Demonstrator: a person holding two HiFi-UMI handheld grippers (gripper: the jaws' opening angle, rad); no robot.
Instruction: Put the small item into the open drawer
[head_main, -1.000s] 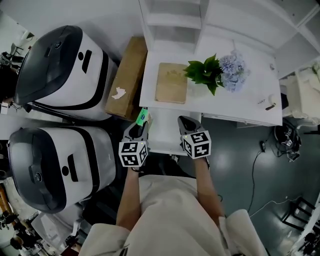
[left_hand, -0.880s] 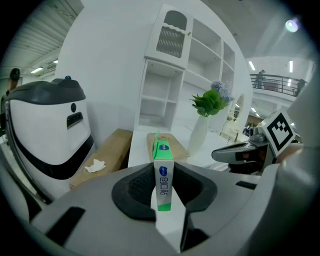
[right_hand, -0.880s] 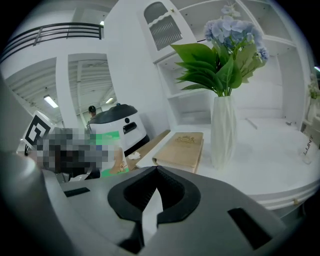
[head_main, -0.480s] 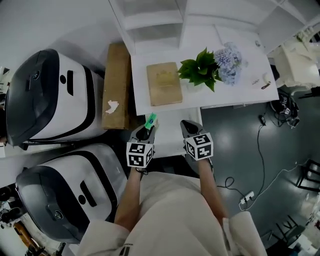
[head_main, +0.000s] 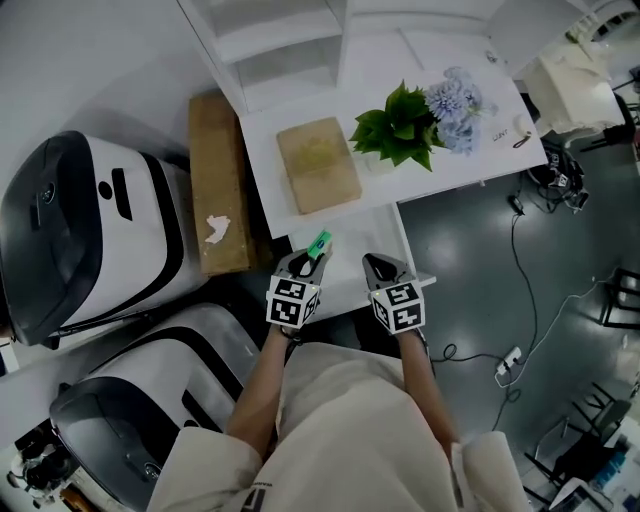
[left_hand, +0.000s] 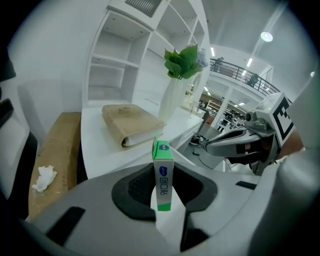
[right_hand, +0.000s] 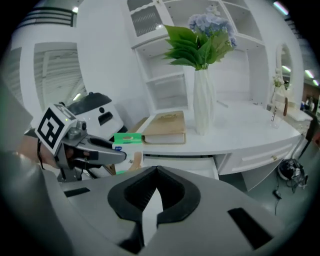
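One white table (head_main: 470, 165), with its open drawer (head_main: 345, 275) pulled out at the front, the small item not yet inside. Two tongs over that drawer: left tongs (head_main: 305, 262) clamped partway on the small green-and-white box (left_hand: 163, 170), held upright; right tongs (right_hand: 155, 175) closed on nothing. Pick-up appears done; lowering the box and releasing it in the drawer are left.
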